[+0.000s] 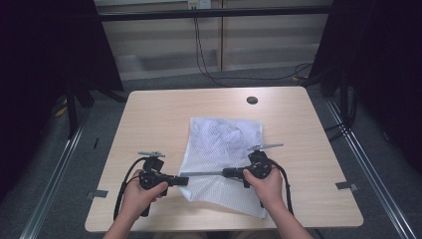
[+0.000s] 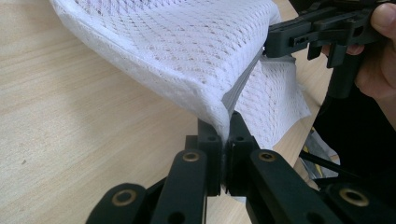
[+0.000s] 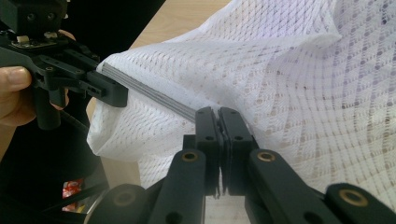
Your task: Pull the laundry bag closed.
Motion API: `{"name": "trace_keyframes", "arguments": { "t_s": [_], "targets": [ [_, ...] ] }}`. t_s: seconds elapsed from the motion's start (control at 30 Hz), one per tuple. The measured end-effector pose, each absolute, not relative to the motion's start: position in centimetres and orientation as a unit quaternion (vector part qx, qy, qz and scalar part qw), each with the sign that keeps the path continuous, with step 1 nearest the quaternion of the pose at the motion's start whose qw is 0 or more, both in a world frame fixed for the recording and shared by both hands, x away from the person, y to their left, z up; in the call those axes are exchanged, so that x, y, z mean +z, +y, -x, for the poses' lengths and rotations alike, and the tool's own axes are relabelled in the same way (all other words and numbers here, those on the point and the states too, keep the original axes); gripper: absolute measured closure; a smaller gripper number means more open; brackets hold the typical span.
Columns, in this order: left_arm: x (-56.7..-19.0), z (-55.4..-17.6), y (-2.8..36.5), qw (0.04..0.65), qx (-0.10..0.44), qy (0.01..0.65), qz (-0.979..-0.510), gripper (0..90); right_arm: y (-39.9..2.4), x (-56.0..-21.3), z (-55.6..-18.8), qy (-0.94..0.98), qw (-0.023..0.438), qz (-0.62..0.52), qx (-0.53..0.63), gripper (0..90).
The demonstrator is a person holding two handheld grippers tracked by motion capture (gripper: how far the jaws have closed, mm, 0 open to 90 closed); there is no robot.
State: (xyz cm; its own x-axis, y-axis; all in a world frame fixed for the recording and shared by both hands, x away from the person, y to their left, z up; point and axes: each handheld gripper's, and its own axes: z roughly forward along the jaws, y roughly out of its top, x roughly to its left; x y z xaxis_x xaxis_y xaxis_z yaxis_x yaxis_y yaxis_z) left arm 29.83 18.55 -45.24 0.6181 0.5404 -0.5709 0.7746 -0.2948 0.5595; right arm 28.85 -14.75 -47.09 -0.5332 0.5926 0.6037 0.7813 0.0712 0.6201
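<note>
A white mesh garment (image 1: pixel 224 137) lies spread on the wooden table (image 1: pixel 149 119), its near end lifted. My left gripper (image 1: pixel 185 180) is shut on one end of the garment's grey hem band (image 1: pixel 206 174), and my right gripper (image 1: pixel 225 173) is shut on the other end, so the band runs taut between them. In the left gripper view the jaws (image 2: pixel 227 122) pinch the folded mesh (image 2: pixel 187 46), with the right gripper (image 2: pixel 280 42) farther off. In the right gripper view the jaws (image 3: pixel 219 114) clamp the grey band (image 3: pixel 149 93), which leads to the left gripper (image 3: pixel 109 93).
A dark round hole (image 1: pixel 252 100) sits near the table's far edge. Black cables (image 1: pixel 209 64) trail over the floor behind the table. Dark curtains hang at both sides, and metal rails (image 1: pixel 368 164) run along the floor. Bare wood lies left and right of the garment.
</note>
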Motion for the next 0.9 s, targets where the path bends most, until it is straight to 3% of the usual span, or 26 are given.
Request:
{"name": "trace_keyframes", "arguments": {
  "t_s": [0.9],
  "targets": [
    [-45.2,-29.8,18.9,0.427,-0.138,0.421,-0.788,87.7,-16.3,-47.0,-28.5,-0.724,0.085,0.481,-0.487,88.0]
  ]
}}
